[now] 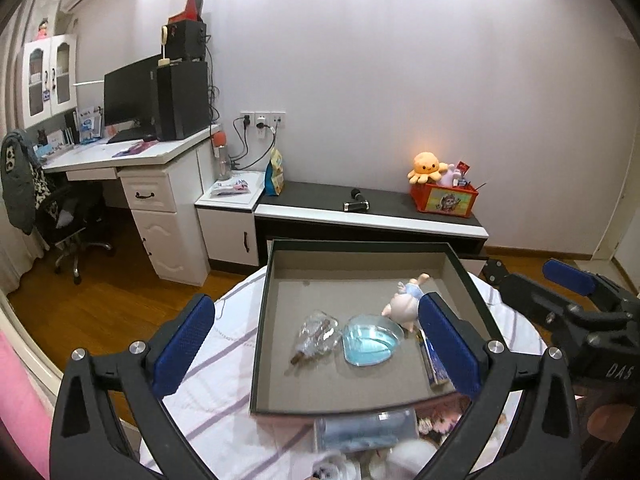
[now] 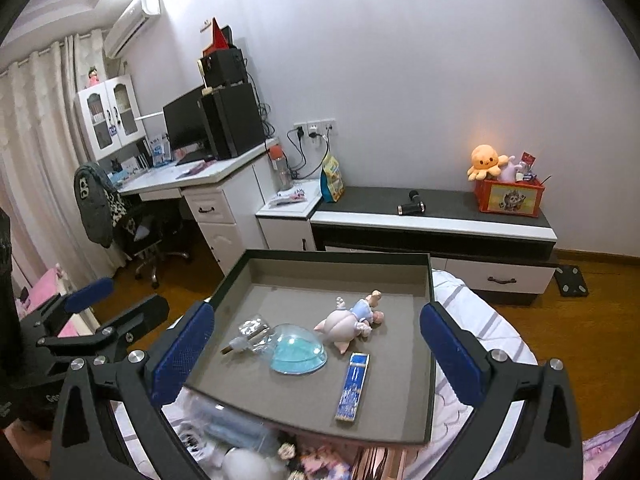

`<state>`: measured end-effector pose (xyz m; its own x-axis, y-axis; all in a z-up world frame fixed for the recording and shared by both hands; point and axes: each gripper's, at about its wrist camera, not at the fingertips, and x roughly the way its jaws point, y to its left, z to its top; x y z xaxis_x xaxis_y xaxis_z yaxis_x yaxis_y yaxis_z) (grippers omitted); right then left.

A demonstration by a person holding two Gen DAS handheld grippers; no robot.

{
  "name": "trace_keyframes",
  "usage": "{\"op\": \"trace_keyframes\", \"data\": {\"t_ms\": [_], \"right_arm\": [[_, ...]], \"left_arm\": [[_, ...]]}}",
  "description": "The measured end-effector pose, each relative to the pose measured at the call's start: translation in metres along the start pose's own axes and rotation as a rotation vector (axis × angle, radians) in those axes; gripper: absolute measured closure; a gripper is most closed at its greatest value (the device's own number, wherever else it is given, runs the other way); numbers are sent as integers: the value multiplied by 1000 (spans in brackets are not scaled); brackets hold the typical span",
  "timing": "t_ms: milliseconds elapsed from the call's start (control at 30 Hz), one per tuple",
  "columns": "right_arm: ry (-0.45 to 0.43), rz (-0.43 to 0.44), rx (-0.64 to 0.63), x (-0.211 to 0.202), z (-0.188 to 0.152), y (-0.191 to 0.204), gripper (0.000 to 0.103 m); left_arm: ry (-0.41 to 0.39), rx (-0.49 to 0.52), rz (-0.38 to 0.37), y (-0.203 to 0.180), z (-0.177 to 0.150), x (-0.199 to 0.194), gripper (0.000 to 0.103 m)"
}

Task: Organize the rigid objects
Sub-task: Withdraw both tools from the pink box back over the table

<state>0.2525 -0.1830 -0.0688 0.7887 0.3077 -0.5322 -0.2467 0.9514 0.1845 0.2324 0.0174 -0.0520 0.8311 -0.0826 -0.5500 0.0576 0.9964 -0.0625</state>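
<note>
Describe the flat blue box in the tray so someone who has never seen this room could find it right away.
Start at the wide dark-rimmed grey cardboard tray on the striped bedding. Inside it, toward the near right, past the clear heart-shaped bottle of blue liquid and the small pink pig figurine in a blue dress, lies the long flat blue rectangular box with gold edging. It is the only straight-edged, slim item there.
</note>
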Motion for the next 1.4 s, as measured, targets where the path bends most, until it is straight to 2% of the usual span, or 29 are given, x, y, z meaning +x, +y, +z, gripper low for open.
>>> {"op": "trace_keyframes", "data": {"t_ms": [233,433,733,1000,1233,1400], "right_arm": [[-52,2,16,-51,-20,6,0],[-83,-16,15,-89,-42,14,0],[-70,-20,24,-116,-81,26,0],[-20,-27,44,-120,-113,22,0],[13,-51,39,-117,-125,17,0],[83,-64,36,-105,-145,13,0]], "left_arm": [[-35,-5,-1,-2,-24,-49,0],[-29,-13,1,-5,-53,-82,0],[-11,-1,47,-10,-92,-114,0],[43,8,40,-14,-126,-117,0],[66,19,38,-17,-136,-112,0],[95,22,41,-16,-142,-101,0]]}}
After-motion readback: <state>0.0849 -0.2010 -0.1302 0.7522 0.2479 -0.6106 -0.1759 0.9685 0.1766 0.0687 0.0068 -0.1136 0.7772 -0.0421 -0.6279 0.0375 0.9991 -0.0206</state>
